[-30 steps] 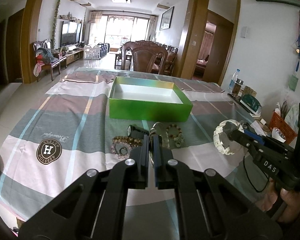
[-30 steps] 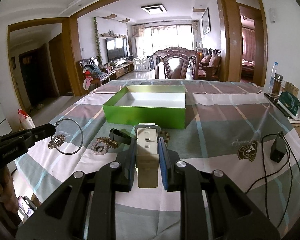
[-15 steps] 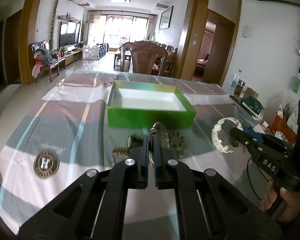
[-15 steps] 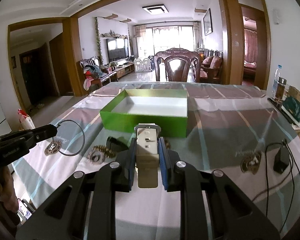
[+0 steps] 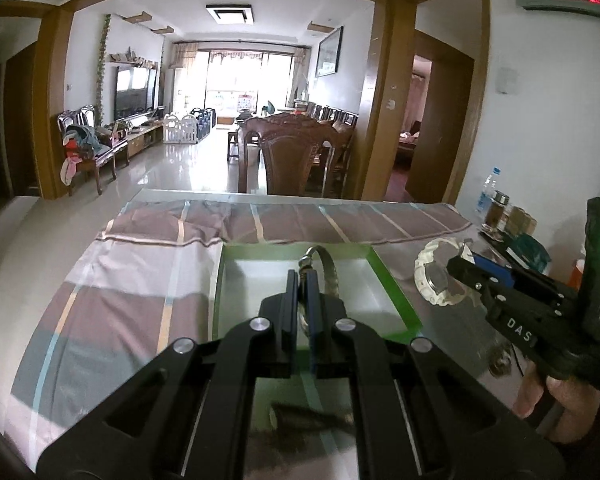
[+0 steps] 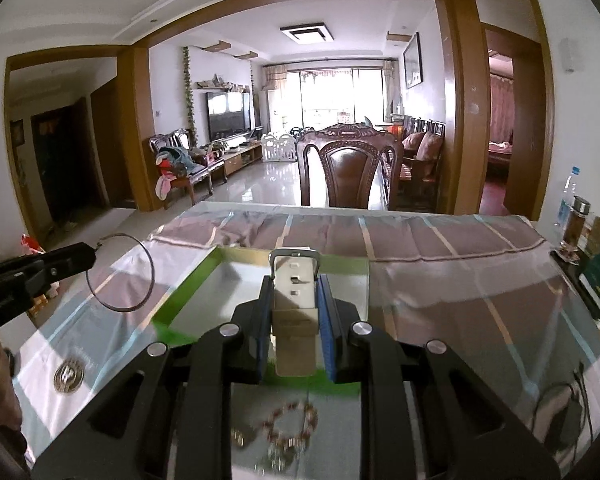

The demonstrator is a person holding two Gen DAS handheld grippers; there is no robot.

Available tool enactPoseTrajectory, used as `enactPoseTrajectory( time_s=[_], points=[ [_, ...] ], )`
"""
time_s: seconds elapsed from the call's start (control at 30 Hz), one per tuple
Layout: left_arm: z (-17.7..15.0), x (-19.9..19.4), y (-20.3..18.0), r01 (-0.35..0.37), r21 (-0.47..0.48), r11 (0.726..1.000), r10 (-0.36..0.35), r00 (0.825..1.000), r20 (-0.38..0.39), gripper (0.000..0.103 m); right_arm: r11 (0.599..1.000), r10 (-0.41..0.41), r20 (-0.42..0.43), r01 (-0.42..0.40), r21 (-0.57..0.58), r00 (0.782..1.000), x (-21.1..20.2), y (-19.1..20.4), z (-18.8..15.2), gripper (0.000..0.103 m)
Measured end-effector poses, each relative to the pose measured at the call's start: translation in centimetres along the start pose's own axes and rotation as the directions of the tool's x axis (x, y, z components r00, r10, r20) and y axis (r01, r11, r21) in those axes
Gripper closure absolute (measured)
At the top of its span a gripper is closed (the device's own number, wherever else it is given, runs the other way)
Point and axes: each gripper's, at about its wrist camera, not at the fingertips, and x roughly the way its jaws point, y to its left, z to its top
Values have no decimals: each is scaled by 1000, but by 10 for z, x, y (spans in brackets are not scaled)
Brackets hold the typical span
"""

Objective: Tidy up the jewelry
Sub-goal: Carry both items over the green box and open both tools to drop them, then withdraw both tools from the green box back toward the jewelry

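My left gripper [image 5: 302, 276] is shut on a thin silver bangle [image 5: 327, 268] and hangs over the near part of the open green box [image 5: 394, 292], whose inside is white. From the right wrist view the bangle [image 6: 120, 276] dangles as a ring off the left gripper [image 6: 89, 255], left of the box [image 6: 182, 294]. My right gripper [image 6: 295, 282] is shut on the strap of a white watch [image 6: 294, 304], buckle end forward, above the box's near wall. The left wrist view shows that watch [image 5: 436, 280] to the right of the box, clamped in the right gripper [image 5: 458, 266].
Beaded bracelets [image 6: 292, 424] lie blurred on the checked tablecloth [image 6: 440, 280] under the right gripper. A black cable and adapter [image 6: 564, 412] lie at the right. Bottles and boxes [image 6: 576, 216] line the right edge. A wooden chair [image 6: 350, 168] stands past the far edge.
Both grippers have moved forward and up, from above the bracelets to above the green box, each keeping its piece. The box now looks larger and lower in both views.
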Motion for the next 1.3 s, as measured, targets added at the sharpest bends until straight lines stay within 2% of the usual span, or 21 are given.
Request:
enactPoseTrajectory(
  time_s=[0.27,0.43,0.6,0.63,0.67,0.7,0.73,0.77,0.8,0.83,0.9,0.97,1.0,1.07,1.17,1.3],
  points=[
    [21,73,11,8,-21,1000,-10,997,-73,98,1000,3,-61,-2,14,998,62,-7,3,81],
    [7,120,22,-20,-34,999,15,988,-151,98,1000,-7,-103,9,20,995,87,-12,-3,81],
    [-9,142,31,-39,-43,998,30,979,-200,98,999,-31,-125,35,27,992,103,-21,-8,81],
    [-10,143,31,-40,-39,998,31,978,-206,98,999,-41,-125,44,24,991,103,-20,-9,78],
    [-11,144,32,-38,-37,999,29,977,-210,98,998,-51,-121,54,18,991,103,-22,-9,71],
    [-11,144,31,-39,-32,999,32,977,-211,92,997,-69,-104,71,15,992,100,-22,-8,43],
    [-11,141,31,-42,-26,999,36,978,-208,65,995,-98,-73,99,22,993,93,-23,-8,24],
    [-10,134,29,-53,-19,998,49,981,-185,46,992,-116,-24,116,39,993,77,-25,-6,22],
    [-9,125,26,-64,-11,998,62,986,-152,21,994,-105,5,105,45,994,65,-26,-5,20],
    [-8,107,24,-84,4,996,84,993,-88,15,994,-95,26,94,48,995,51,-26,-3,18],
    [-7,77,19,-114,27,993,114,993,-27,14,995,-77,77,72,63,994,12,-29,-3,18],
    [-11,39,17,-103,20,994,102,995,22,10,997,-57,114,50,62,992,-22,-28,-5,16],
    [-15,20,17,-93,10,996,92,994,53,6,998,-49,147,42,52,988,-46,-25,-10,14],
    [-30,-20,16,-85,-6,996,85,990,112,4,998,-49,203,40,44,978,-88,-19,-24,8],
    [-65,-67,11,-88,-6,996,88,987,137,4,998,-50,220,43,36,974,-124,-13,-45,6],
    [-111,-107,4,-103,-9,995,103,986,130,4,999,-35,187,29,37,982,-156,-1,-88,6]
  ],
)
